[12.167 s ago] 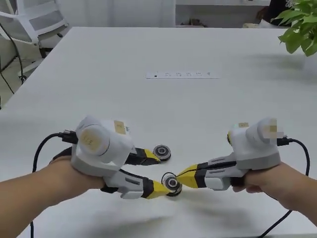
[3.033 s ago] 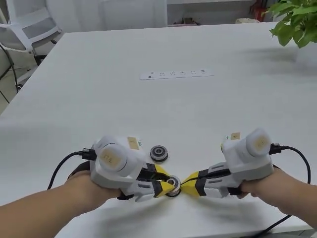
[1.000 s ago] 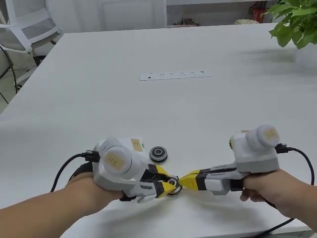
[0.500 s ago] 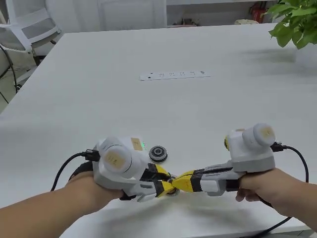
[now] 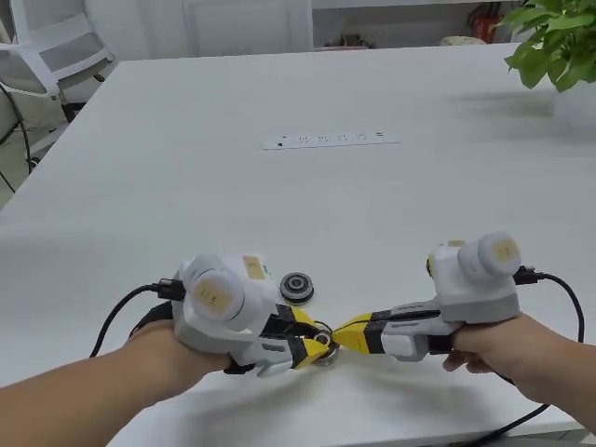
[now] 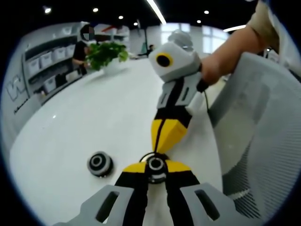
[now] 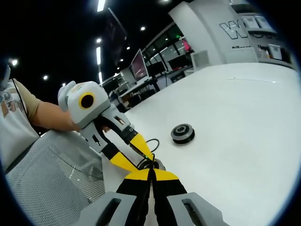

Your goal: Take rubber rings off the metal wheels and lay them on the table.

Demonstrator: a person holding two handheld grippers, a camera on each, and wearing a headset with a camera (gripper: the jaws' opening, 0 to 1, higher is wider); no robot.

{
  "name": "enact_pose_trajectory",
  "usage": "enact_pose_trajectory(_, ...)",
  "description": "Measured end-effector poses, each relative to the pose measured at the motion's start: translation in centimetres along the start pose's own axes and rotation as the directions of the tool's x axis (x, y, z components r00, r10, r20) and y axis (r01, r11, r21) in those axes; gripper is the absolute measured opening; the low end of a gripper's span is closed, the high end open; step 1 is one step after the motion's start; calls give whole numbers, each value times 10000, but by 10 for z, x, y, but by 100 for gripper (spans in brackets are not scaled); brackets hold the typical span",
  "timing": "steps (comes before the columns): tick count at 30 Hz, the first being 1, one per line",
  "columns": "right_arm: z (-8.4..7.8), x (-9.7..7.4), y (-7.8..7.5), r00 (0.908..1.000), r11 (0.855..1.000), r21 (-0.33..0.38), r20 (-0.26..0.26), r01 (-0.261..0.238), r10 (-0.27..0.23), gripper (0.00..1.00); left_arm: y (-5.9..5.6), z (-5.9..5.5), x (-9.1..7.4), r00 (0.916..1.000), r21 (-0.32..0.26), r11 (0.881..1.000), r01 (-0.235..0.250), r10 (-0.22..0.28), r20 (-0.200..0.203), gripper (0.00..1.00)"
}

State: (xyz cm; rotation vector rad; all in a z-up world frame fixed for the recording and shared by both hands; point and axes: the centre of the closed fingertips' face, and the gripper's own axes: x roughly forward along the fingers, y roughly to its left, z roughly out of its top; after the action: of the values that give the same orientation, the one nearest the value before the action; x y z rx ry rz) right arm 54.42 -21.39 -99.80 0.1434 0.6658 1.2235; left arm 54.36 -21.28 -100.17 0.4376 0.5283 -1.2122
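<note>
Left gripper (image 5: pixel 318 345), low in the left hand (image 5: pixel 163 352), jaws clamped on a metal wheel (image 6: pixel 156 167); right gripper (image 5: pixel 340 333), in the right hand (image 5: pixel 494 349), jaws pinched together on its rubber ring (image 7: pixel 149 164), tips meeting.

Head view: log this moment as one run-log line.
left gripper: shut on small round metal wheel | right gripper: shut on thin black rubber ring | second metal wheel: on white table

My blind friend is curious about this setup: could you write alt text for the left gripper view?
The left tool clamps a small metal wheel between yellow tips, while the right tool reaches in from above, pinching its thin black rubber ring. A second wheel lies nearby on the white table.
</note>
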Motion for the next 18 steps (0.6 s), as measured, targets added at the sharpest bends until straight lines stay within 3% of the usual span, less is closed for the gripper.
enact_pose_trajectory(11,0,-1,1,10000,9997,-226,-35,-9,9,0,-3,-1,-6,9995,-86,9996,281,-282,-117,19)
enact_pose_trajectory(18,6,-3,2,9999,9997,-260,135,-19,23,0,-6,6,-15,9992,-47,9992,405,-405,37,25)
